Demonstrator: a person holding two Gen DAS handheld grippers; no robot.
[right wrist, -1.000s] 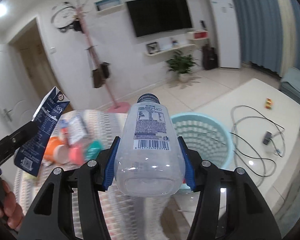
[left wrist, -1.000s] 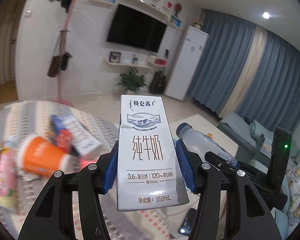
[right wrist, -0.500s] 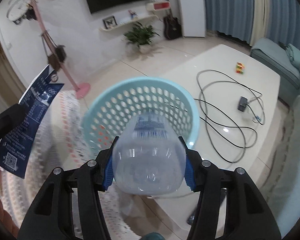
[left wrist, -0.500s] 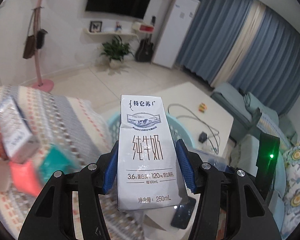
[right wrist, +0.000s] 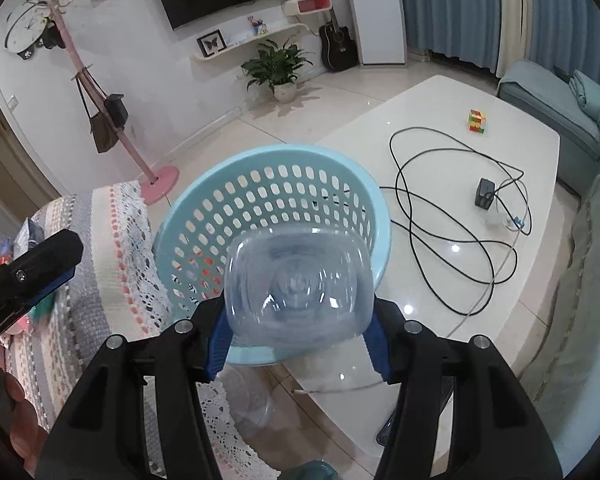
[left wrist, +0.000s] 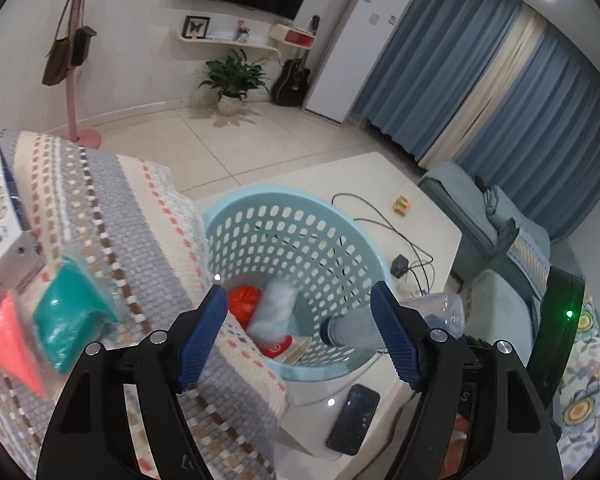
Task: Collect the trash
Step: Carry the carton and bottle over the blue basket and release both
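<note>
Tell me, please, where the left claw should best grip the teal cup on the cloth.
Probably grip the teal cup across its middle, coming from above on its right, where only striped cloth lies; the pink cup and white carton crowd its left. Blur hides its rim.

The white glossy worktop (right wrist: 440, 128) carries the pale blue perforated basket (right wrist: 276, 168) at its near left end. Right of the basket lies a looped black cable (right wrist: 452, 220) with a small black adapter (right wrist: 485, 193); beyond the cable stands a multicoloured cube (right wrist: 477, 121). A dark phone (left wrist: 353, 419) lies just in front of the basket. Left of the basket, a patterned knitted cloth (left wrist: 112, 220) bears a teal packet (left wrist: 70, 320), a coral packet (left wrist: 8, 344) and a white carton (left wrist: 0, 216).
</note>
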